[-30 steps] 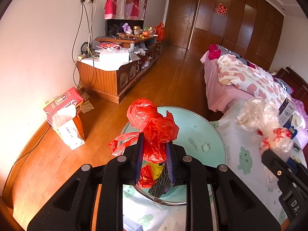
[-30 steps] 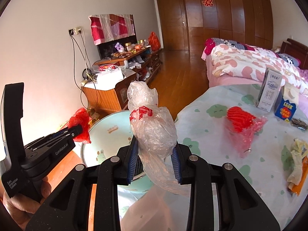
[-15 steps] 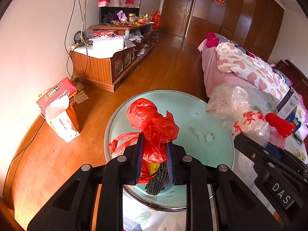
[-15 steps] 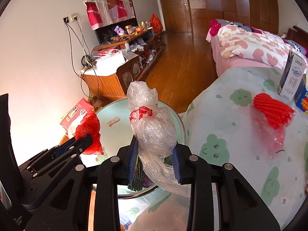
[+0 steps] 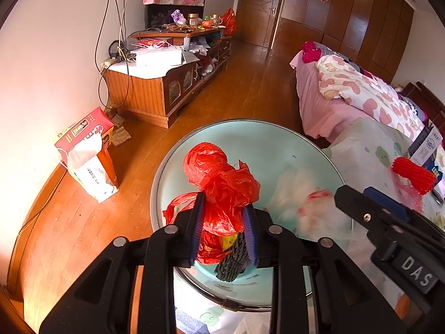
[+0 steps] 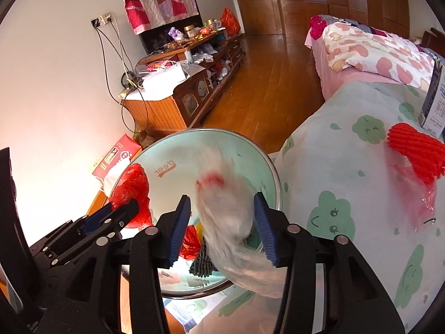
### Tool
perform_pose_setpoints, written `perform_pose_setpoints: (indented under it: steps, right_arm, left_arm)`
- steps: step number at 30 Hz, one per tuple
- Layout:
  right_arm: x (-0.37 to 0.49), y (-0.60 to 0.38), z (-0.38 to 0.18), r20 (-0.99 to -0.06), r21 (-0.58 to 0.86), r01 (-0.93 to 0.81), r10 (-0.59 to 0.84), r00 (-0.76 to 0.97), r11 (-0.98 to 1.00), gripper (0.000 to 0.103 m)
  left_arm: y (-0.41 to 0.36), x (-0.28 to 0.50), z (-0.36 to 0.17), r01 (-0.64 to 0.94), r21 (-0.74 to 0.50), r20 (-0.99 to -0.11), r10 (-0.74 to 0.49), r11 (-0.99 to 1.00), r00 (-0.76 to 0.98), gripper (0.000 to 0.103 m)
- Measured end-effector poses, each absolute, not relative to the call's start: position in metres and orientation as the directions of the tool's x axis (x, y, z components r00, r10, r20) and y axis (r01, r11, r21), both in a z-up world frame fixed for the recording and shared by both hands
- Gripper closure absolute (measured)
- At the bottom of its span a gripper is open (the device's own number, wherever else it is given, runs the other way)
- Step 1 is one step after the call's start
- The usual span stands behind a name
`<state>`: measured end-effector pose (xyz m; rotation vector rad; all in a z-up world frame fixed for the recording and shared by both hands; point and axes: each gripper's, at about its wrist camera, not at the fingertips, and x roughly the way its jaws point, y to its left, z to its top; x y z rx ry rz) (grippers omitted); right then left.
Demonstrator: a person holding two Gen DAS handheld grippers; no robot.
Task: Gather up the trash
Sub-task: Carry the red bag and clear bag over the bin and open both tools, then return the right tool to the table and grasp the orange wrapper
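Red bag (image 5: 222, 183) in left tool (image 5: 224, 222), clear bag (image 6: 225, 208) blurred

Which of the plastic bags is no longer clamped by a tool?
The clear bag: it drops blurred between the right tool's spread jaws, while the red bag stays pinched in the left tool.

We have 2 wrist fisheyes, each looking forward and down along its fingers, close above the round basin (image 5: 244, 136), which both share (image 6: 217, 136) with the cabinet (image 5: 155, 89).
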<state>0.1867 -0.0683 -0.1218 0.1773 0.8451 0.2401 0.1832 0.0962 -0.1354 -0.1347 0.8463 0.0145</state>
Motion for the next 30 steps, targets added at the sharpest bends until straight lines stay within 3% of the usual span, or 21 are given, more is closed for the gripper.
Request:
perform_pose_setpoints:
  steps: [6, 8, 19, 30]
  right_arm:
    - [0.171, -0.083, -0.109, -0.671, 0.266, -0.099, 0.258, 0.695, 0.959, 0.049]
    - [0.158, -0.093, -0.104, -0.645, 0.258, -0.07, 0.226, 0.73, 0.964, 0.042]
    - [0.103, -0.143, -0.087, -0.573, 0.125, 0.063, 0.021, 0.819, 0.99, 0.016]
    - [0.061, -0.207, -0.084, -0.562, 0.054, 0.26, -0.186, 0.806, 0.964, 0.012]
  left_arm:
    - [0.094, 0.177, -0.126, -0.081, -0.078, -0.722, 0.0, 0.994, 0.692, 0.048]
    - [0.093, 0.174, -0.121, -0.099, -0.052, -0.71, 0.033, 0.994, 0.703, 0.038]
    - [0.066, 0.145, -0.097, -0.094, 0.006, -0.656, 0.075, 0.996, 0.751, 0.013]
    - [0.026, 0.105, -0.075, -0.027, 0.035, -0.613, 0.043, 0.999, 0.789, 0.01]
